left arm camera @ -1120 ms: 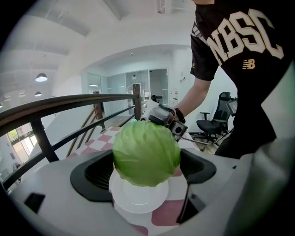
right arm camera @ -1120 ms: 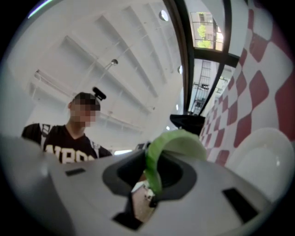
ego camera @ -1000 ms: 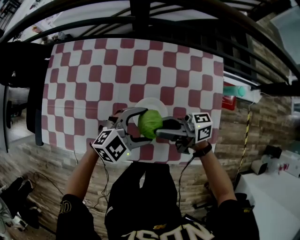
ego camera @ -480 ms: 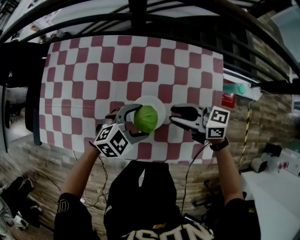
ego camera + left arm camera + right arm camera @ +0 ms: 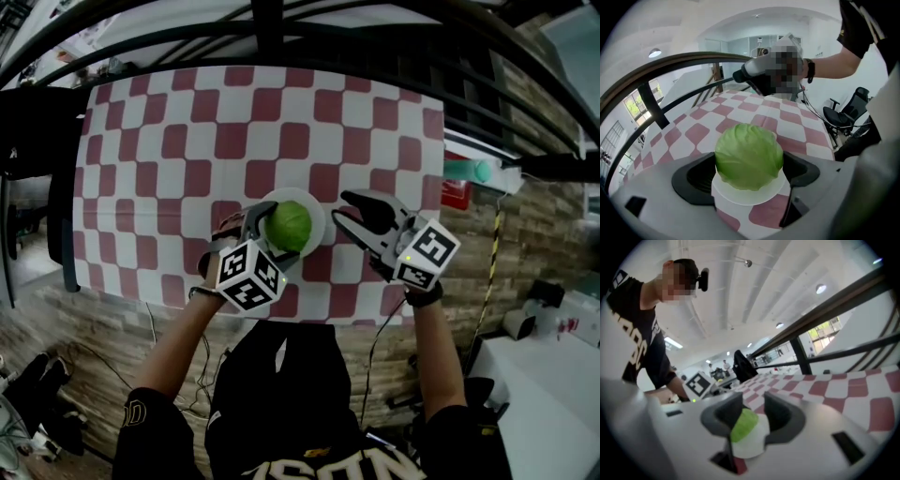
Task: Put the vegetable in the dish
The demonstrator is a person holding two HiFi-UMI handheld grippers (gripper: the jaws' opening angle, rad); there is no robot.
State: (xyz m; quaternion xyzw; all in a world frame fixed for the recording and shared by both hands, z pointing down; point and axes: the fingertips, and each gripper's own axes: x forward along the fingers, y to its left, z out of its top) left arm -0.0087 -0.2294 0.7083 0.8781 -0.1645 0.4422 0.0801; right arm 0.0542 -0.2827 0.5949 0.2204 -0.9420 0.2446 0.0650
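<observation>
1. You are working over a surface that is wearing a flat cloth of red and white squares.
2. Black curved rails are running along its far side. A floor that looks like brown bricks is showing around it.
3. In the left gripper view, a black office chair is standing past the surface. The room there is bright and white.
4. The cabbage is looking like a round, light green ball. Smooth leaves with thin veins are wrapping tightly around it.
5. The cabbage is sitting over the middle of the dish and looks to be resting on it. The dish is small, round, white and shallow, and it is lying near the edge of the surface closest to you.
6. Your left hand-held gripper is grasping the cabbage, with one black curved jaw pressing on each side.
7. Your right hand-held gripper is released. Its jaws have just been opening, and nothing is sitting between them. It is hovering just beside the dish, apart from the cabbage.
8. Both hand-held grippers are showing hard grey bodies. Each one is carrying a white cube with black square markers.
</observation>
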